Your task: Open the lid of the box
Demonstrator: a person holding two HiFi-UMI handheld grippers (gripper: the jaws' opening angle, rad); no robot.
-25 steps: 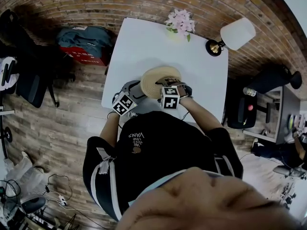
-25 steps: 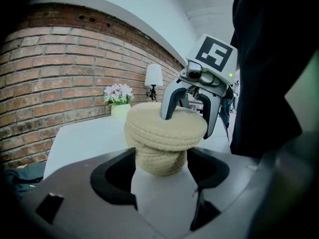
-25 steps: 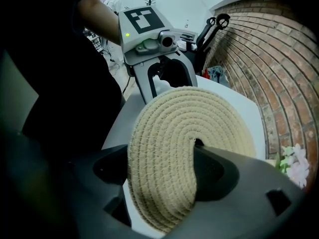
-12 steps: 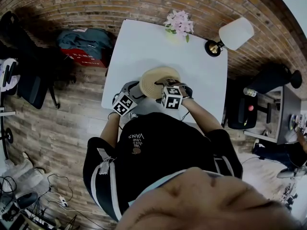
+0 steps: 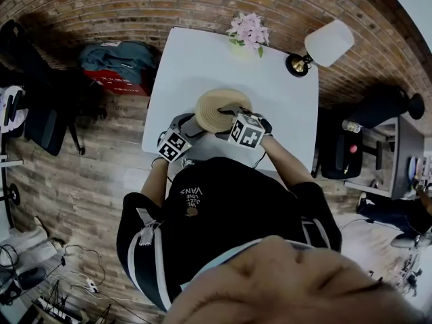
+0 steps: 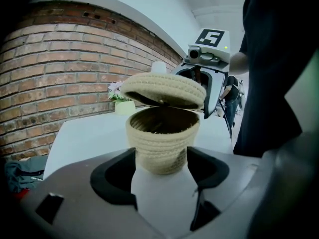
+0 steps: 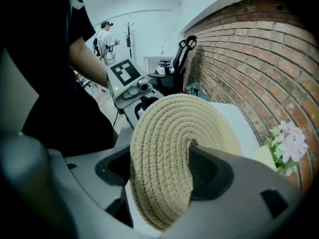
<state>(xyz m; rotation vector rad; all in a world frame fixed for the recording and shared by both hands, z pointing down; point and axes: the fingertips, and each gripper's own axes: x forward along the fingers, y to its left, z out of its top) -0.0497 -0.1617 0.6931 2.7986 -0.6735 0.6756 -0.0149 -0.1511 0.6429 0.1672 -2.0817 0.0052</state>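
The right gripper's (image 7: 159, 166) fingers (image 7: 209, 171) are clenched across the woven lid (image 7: 169, 123), one pad on its coiled top and the other behind its underside. They have just tightened a little with the lid between them. The left gripper's (image 6: 162, 163) fingers (image 6: 209, 166) are clamped on the base of the woven box (image 6: 162, 138), one at 9 o'clock and one at 3 o'clock, pinning it to the white surface (image 5: 202, 66).

Compared with a second ago, the right gripper's marker cube has rolled and drifted toward 1 o'clock in the head view, and the lid has come up with it. In the left gripper view a dark gap shows between lid and rim, so the box's mouth is exposed — the seal is broken. I cannot tell whether the lid's edge at 3 o'clock is touching the rim.

The opening looks mostly done. What likely remains is carrying the lid fully clear while the box is held down.

Further out, pink flowers (image 5: 248, 29) stand at 12 o'clock from the box and a lamp (image 5: 329, 44) at 2 o'clock — both well apart from it.
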